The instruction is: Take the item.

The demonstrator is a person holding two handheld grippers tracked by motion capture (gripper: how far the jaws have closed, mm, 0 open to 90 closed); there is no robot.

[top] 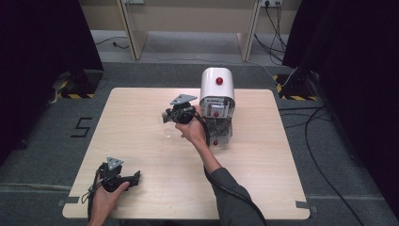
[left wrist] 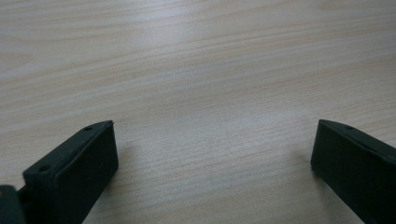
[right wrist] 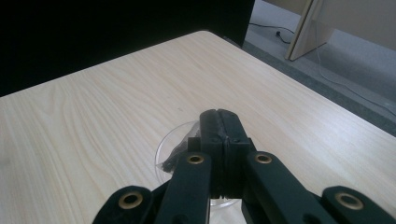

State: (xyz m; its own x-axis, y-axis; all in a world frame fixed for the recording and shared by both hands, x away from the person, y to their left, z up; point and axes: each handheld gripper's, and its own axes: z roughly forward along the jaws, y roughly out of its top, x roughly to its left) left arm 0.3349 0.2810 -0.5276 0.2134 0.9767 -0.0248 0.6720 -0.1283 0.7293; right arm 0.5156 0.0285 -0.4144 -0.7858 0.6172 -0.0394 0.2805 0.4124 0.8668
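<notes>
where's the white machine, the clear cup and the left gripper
machine (top: 217, 84): high view, on its white top.
cup (right wrist: 173, 140): right gripper view, on its clear rim left of the jaws.
left gripper (top: 136, 177): high view, at its jaw tips.

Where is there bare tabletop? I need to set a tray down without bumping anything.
The table is bare along its left half, between the left gripper at the near edge and the far edge. The near right corner, right of the sleeve, is bare too. It is crowded mid-table: the right gripper, a clear cup and the white machine cluster there.
</notes>
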